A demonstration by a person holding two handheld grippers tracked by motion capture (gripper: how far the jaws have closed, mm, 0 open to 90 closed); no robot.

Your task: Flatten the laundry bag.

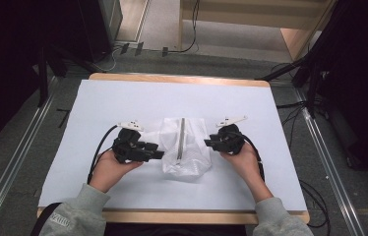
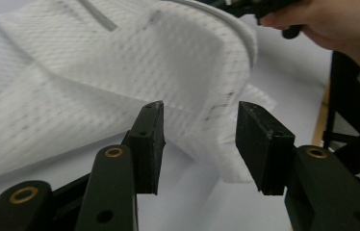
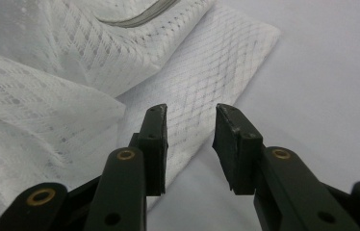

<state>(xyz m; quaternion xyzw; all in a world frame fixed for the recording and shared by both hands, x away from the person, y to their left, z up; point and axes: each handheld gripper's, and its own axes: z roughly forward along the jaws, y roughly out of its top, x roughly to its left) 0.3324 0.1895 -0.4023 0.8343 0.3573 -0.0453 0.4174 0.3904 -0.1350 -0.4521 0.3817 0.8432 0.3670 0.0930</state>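
1. The white mesh bag (image 1: 184,145) lies in the middle of the tabletop (image 1: 98,98), with its zipper (image 1: 180,138) running away from the person, so its long axis points front to back
2. The left gripper (image 1: 156,153) sits at the bag's left edge and the right gripper (image 1: 208,143) at its right edge; they face each other across it, both about level with the zipper's middle
3. Seen from the left gripper view, the left gripper (image 2: 199,144) has its jaws set wide apart and nothing between them, with a raised fold of mesh (image 2: 168,72) just ahead
4. The right gripper (image 3: 190,144) is parted more narrowly and is also empty, with a flat corner of the bag (image 3: 226,57) lying just beyond its tips
5. Neither looks clearly nearer; each would need a short push inward to catch fabric
6. The high view gives the bag's whole outline and the zipper line; the gripper views alone show the open gaps and the weave, and the left gripper view also catches the other hand (image 2: 322,21) across the bag
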